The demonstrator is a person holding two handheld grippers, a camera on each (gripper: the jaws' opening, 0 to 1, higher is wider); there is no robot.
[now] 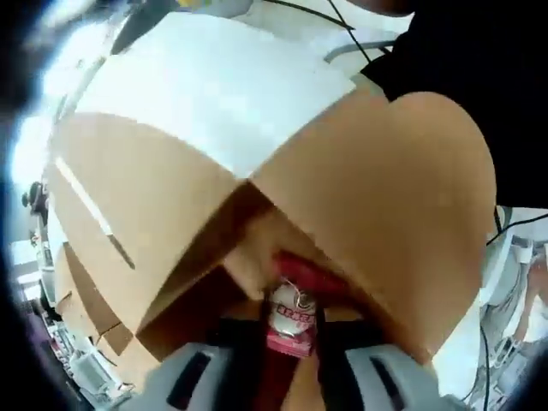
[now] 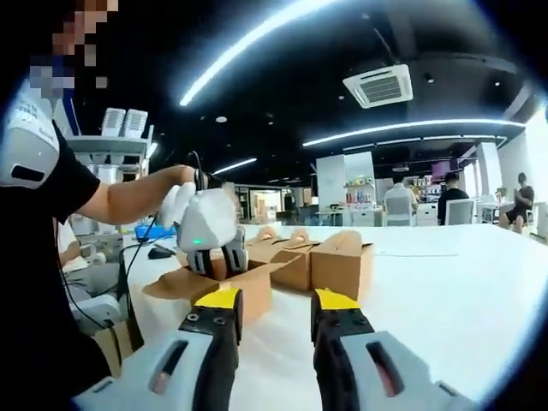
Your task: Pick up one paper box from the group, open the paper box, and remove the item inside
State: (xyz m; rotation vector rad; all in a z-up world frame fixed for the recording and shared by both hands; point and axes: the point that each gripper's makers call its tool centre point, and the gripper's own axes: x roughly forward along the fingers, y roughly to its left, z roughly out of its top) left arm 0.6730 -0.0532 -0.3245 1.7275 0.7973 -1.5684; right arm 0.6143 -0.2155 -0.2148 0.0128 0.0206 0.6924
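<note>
An open brown paper box (image 1: 171, 205) with a white label looms close in the left gripper view. Deep inside it sits a red packet (image 1: 295, 282) with a white label, and my left gripper (image 1: 289, 338) is shut on it. In the right gripper view, that left gripper (image 2: 208, 229) is white, held by a person's hand, and dips into the open box (image 2: 244, 295), whose flaps are spread on the white table (image 2: 445, 300). My right gripper (image 2: 279, 310) hovers just in front of that box, yellow-tipped jaws open with nothing between them.
Closed brown boxes (image 2: 342, 261) with handle tops stand in a group behind the open one. The person's arm (image 2: 120, 199) and body lie to the left. Cables and chairs are at the table's left edge. People sit at far tables (image 2: 445, 205).
</note>
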